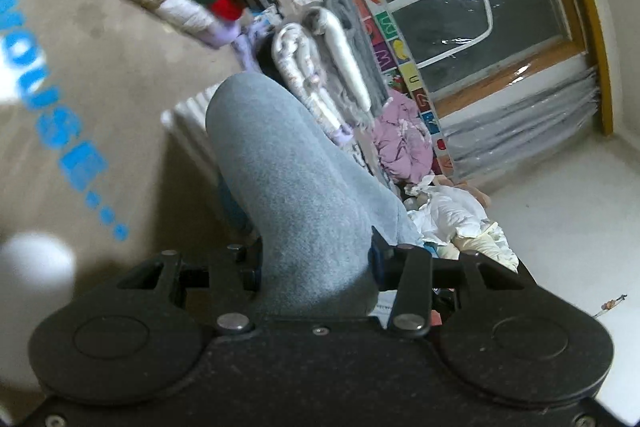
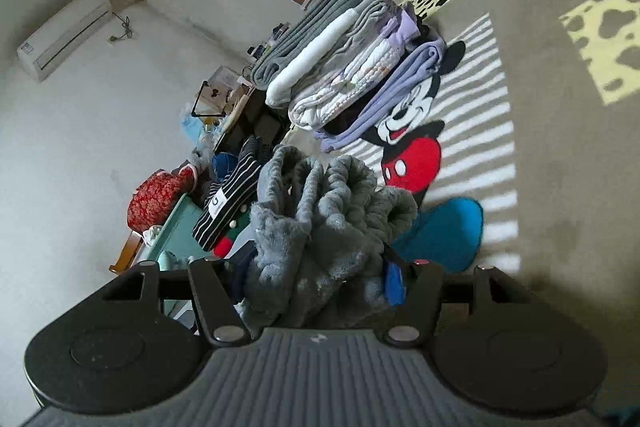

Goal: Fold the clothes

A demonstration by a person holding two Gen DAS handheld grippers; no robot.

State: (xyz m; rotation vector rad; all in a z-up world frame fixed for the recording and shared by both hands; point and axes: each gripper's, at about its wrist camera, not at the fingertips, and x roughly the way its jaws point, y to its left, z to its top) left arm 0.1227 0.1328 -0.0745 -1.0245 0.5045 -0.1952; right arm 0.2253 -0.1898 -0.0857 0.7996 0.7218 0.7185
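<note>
**Midway through a fold: grey fleece garment held up between both grippers**

Evidently the garment is lifted off the bed for folding. The left hand-held gripper (image 1: 316,267) is clamped on a smooth stretch of the grey fleece garment (image 1: 288,179); the right hand-held gripper (image 2: 316,279) pinches a bunched, fluffy part of it (image 2: 320,211). Beyond, the stack of folded clothes (image 2: 352,67) lies on the Mickey Mouse blanket (image 2: 412,155) toward the bed's wall-side edge. Next, probably, bring the two held ends together and lay the fleece flat near that stack.
</note>
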